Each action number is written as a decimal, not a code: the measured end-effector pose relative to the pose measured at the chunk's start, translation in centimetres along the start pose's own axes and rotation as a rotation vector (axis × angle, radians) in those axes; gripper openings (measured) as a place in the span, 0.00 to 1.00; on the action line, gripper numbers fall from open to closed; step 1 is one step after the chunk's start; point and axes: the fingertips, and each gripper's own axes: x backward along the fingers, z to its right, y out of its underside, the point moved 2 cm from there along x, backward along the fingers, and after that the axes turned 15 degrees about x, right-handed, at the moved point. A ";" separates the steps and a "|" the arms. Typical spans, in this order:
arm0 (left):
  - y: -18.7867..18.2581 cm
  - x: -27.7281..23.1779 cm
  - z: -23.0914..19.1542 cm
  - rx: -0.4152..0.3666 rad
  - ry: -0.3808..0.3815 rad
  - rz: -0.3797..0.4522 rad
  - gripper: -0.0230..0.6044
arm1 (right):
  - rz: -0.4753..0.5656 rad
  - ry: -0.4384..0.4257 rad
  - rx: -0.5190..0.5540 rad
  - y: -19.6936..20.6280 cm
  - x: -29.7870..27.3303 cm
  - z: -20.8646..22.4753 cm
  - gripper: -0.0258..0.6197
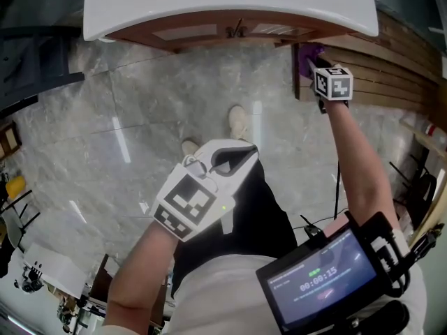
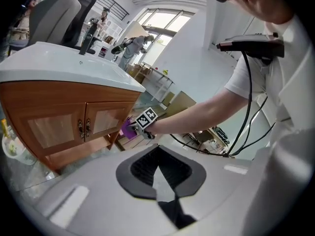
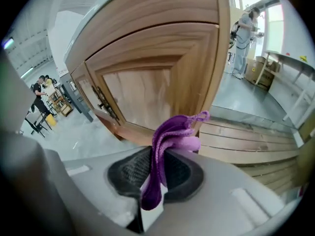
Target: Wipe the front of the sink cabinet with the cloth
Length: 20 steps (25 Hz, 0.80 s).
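Nearest the person, the left claw (image 1: 236, 156) is hanging at waist height over the floor (image 1: 105, 124), its jaws lying together with nothing between them, as the left gripper view is showing (image 2: 156, 167). A screen unit (image 1: 325, 278) is sitting at the person's right hip, and two pale shoes (image 1: 239, 121) are standing on grey, marble-patterned tiles that are throwing back strips of ceiling light. Farther out, the right claw (image 1: 316, 67) is reaching forward with its jaws pinching a purple cloth (image 3: 172, 136), which is bunching up above the pads and trailing down below them. The cloth (image 1: 307, 53) is sitting just beside the right-hand corner of the wooden sink cabinet (image 3: 147, 82); whether it is pressing on the wood is not telling clearly. The cabinet (image 2: 59, 127) is showing two panelled doors with small metal handles (image 2: 83, 128) meeting at the middle, under a white basin (image 1: 209, 5) carrying a dark tap (image 2: 88, 33). To its right, slatted wooden boards (image 3: 246, 141) are running along the floor. Beyond, people (image 3: 243, 33) are standing by benches in a bright room with a large window (image 2: 157, 23).
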 end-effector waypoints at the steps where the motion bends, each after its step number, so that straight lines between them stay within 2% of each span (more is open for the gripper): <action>1: -0.3 -0.4 0.0 0.001 0.000 -0.003 0.05 | -0.005 0.012 -0.005 0.1 -0.2 0.8 0.13; 8: -2.3 -2.3 -1.0 0.010 -0.027 0.010 0.05 | -0.056 0.031 0.001 0.6 -3.7 3.2 0.13; 20: -1.5 -1.7 -2.7 0.068 -0.070 0.035 0.05 | -0.069 -0.093 0.128 -2.2 -8.3 -3.3 0.13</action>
